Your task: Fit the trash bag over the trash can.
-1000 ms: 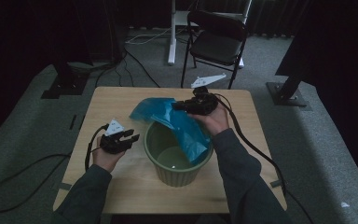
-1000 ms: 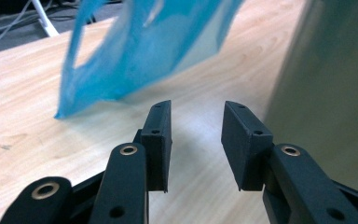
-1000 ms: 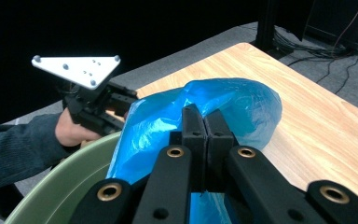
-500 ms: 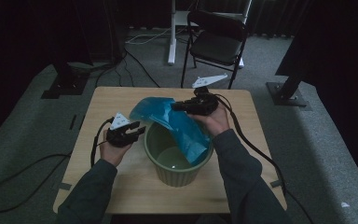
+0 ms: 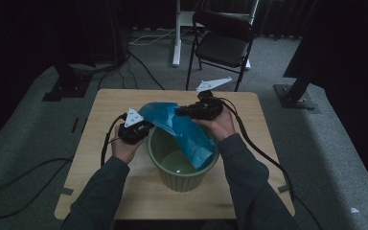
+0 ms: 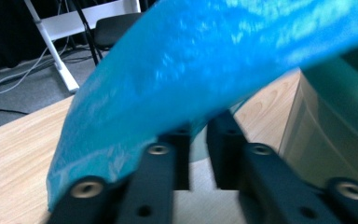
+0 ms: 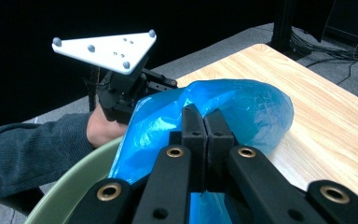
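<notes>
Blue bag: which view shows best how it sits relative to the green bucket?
High view: the blue bag drapes over the green bucket rim, one end hanging inside, the other over the table. Right gripper view gives its crumpled far end and some rim. Left gripper view gives a blurred close-up of its underside.

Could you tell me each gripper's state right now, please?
Left gripper: just been closing, small gap left, bag edge at fingers.
Right gripper: shut on bag.

From the left gripper view I see the blue bag (image 6: 205, 60) smeared with blur and cut off at the top and right edges; its film hides the jaw tips, so I cannot tell whether they pinch it; the green pot (image 6: 340, 121) runs off the right edge.
</notes>
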### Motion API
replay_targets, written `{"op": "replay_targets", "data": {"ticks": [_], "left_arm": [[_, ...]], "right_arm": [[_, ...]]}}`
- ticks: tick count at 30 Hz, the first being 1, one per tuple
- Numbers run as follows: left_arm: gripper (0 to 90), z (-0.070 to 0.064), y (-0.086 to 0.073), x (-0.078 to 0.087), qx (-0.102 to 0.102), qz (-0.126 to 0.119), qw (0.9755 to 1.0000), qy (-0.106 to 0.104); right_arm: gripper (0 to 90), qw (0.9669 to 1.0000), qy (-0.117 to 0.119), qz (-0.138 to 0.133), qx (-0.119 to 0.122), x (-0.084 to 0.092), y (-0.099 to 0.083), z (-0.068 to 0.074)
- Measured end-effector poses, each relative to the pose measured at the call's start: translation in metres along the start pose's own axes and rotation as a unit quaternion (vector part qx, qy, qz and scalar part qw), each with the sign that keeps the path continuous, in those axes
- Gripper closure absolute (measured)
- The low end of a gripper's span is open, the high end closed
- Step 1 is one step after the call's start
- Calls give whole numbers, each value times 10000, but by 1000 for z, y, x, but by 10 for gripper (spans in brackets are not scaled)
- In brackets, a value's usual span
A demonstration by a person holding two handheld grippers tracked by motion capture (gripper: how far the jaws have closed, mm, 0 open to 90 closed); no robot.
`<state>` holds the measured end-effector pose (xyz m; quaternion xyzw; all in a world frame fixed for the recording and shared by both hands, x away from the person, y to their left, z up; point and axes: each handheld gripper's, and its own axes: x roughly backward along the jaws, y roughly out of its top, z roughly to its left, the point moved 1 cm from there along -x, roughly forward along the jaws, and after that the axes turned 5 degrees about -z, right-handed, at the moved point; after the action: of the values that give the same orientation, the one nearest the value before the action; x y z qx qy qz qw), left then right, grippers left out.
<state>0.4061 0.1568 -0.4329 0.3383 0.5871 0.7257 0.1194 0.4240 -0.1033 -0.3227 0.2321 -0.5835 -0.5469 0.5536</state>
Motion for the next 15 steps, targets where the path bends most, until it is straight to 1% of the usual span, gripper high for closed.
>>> {"op": "replay_targets", "data": {"ticks": [2, 6, 8, 11, 13, 15], "left_arm": [[894, -1, 1, 1, -35, -49, 10000, 29], [897, -1, 2, 5, -89, -96, 9999, 32], [897, -1, 2, 7, -103, -111, 9999, 44], [896, -1, 3, 8, -125, -147, 9998, 45], [896, -1, 3, 8, -149, -151, 9998, 42], [896, -2, 3, 9, -170, -157, 9997, 42]], "right_arm": [[892, 10000, -16, 27, 6, 1, 0, 1], [872, 10000, -42, 57, 23, 4, -3, 0], [831, 9999, -87, 107, 29, 6, -6, -1], [754, 9997, -173, 151, 106, 7, -8, -2], [723, 9997, -168, 144, 128, 8, -7, -1], [679, 9994, -238, 146, 218, 10, -6, -1]]}}
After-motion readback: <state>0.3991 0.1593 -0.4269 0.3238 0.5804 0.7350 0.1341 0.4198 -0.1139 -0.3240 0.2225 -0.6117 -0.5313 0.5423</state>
